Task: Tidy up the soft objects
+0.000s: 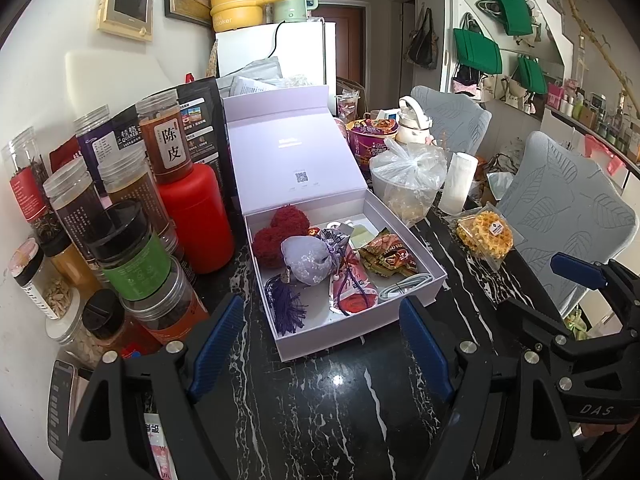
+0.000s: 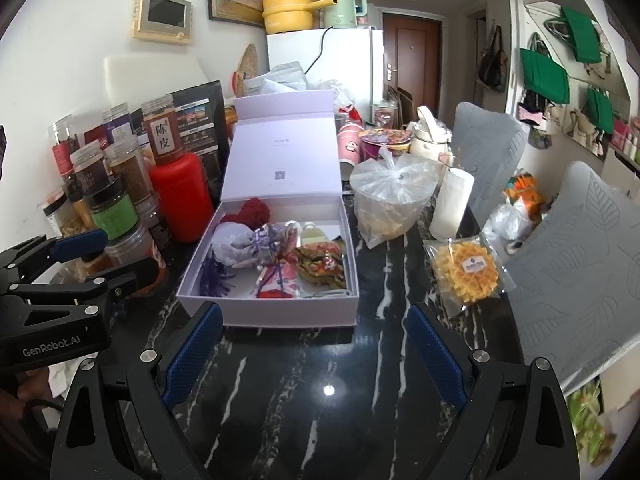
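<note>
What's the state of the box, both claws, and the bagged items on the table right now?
gift box: lid up, filled
left claw: open, empty, short of the box
right claw: open, empty, short of the box
lilac pouch: lying in the box
red pom-pom: in the box's back corner
waffle: sealed in wrapper, on the table
plastic bag: tied shut

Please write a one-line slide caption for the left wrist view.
Open left gripper hovers before an open lavender box holding a red pom-pom, sachet and snack packets.
</note>
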Tool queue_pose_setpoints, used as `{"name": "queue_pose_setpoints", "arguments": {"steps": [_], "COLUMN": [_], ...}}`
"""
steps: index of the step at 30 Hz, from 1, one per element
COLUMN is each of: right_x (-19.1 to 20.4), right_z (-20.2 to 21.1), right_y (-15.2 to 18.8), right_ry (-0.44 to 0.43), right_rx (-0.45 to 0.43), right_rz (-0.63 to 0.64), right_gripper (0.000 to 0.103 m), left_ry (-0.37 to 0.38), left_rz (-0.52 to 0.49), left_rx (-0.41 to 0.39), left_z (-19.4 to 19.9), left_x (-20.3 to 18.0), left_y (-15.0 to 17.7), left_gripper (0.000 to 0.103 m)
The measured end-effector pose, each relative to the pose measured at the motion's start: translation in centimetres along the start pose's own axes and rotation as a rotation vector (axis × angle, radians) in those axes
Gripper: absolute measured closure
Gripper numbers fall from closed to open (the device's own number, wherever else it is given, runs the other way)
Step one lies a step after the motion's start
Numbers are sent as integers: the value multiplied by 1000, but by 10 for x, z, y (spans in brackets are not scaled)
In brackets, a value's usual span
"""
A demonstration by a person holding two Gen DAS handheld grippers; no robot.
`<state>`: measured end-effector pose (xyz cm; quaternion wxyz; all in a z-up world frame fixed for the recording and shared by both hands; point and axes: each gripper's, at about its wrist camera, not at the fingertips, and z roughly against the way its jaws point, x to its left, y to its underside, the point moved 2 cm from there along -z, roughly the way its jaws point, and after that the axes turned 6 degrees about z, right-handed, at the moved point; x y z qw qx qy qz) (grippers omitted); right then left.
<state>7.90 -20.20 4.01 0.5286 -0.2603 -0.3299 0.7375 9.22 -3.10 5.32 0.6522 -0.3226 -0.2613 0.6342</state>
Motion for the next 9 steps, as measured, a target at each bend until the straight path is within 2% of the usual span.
{"name": "queue_pose_setpoints", "arguments": {"steps": [9], "right_x": [-2], "right_z": [-2], "right_y": [2], "right_ry": [4], "right_rx": [8], "right_rz": [-6], "right_gripper": [8], "left_ry": [3], "left_rz": [1], "left_rx": [4], "left_z": [-2], "left_x": [0], "left_y": [1], "left_gripper": [23]}}
